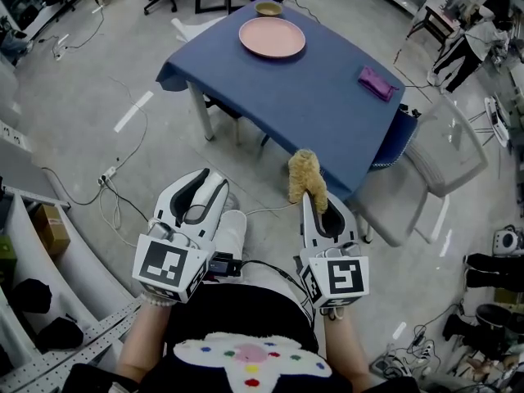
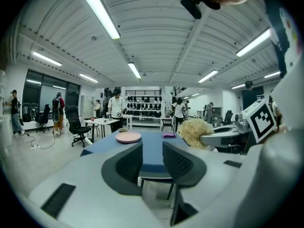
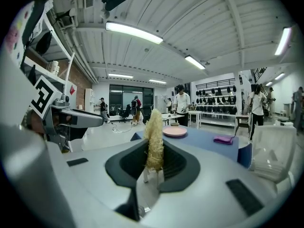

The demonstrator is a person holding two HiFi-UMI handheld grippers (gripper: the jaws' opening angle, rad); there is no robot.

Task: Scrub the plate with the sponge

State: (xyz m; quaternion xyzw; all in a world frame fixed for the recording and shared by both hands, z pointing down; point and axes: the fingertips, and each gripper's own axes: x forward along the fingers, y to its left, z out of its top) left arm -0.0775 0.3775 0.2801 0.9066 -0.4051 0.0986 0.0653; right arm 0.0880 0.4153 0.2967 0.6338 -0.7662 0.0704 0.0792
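Plate [image 1: 272, 37], pink, sits at the far end of the table [image 1: 311, 97], with a small bowl [image 1: 268, 9] just behind it (I can't make out its inside). Purple cloth [image 1: 376, 83] lies by the table's right edge. Short of the table's near corner, right gripper [image 1: 316, 203] clamps the straw-coloured sponge [image 1: 306, 177]. Left gripper [image 1: 214, 191] gapes, nothing between its jaws.
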